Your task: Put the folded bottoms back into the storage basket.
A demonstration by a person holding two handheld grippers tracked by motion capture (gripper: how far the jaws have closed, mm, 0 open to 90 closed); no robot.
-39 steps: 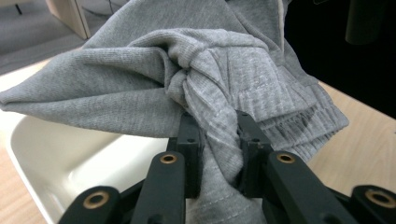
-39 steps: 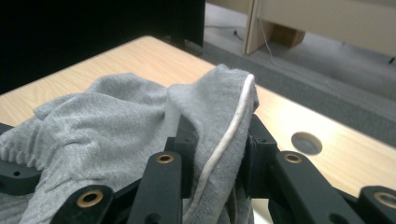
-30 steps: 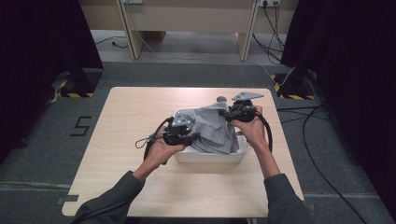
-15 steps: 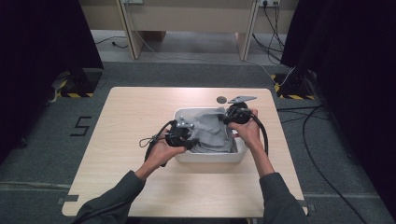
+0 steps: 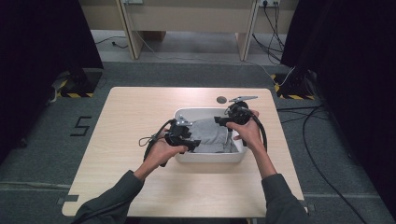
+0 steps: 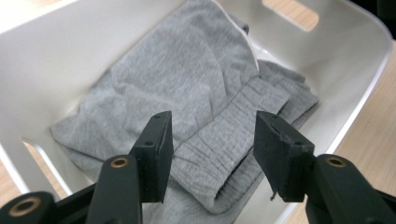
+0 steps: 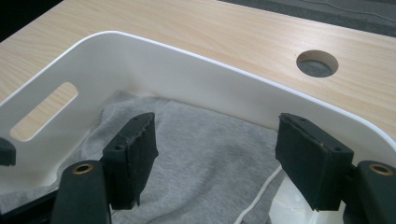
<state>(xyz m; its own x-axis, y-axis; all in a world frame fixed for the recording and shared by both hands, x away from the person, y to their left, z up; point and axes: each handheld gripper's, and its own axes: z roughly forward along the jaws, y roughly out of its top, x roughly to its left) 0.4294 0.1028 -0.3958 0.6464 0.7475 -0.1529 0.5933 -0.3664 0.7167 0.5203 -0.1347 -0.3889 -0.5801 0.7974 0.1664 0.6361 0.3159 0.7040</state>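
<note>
Since the earlier frame the grey garment (image 5: 211, 135) has gone down into the white tub (image 5: 210, 157) on the bench (image 5: 130, 112), and both the left claw (image 6: 212, 154) and right claw (image 7: 215, 161) have just been opening, empty, so a rising pad could catch loose cloth.

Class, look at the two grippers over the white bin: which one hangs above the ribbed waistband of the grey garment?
The left gripper. Its open jaws straddle the ribbed waistband, while the right gripper hangs over smooth grey cloth near the white drawstring.
</note>
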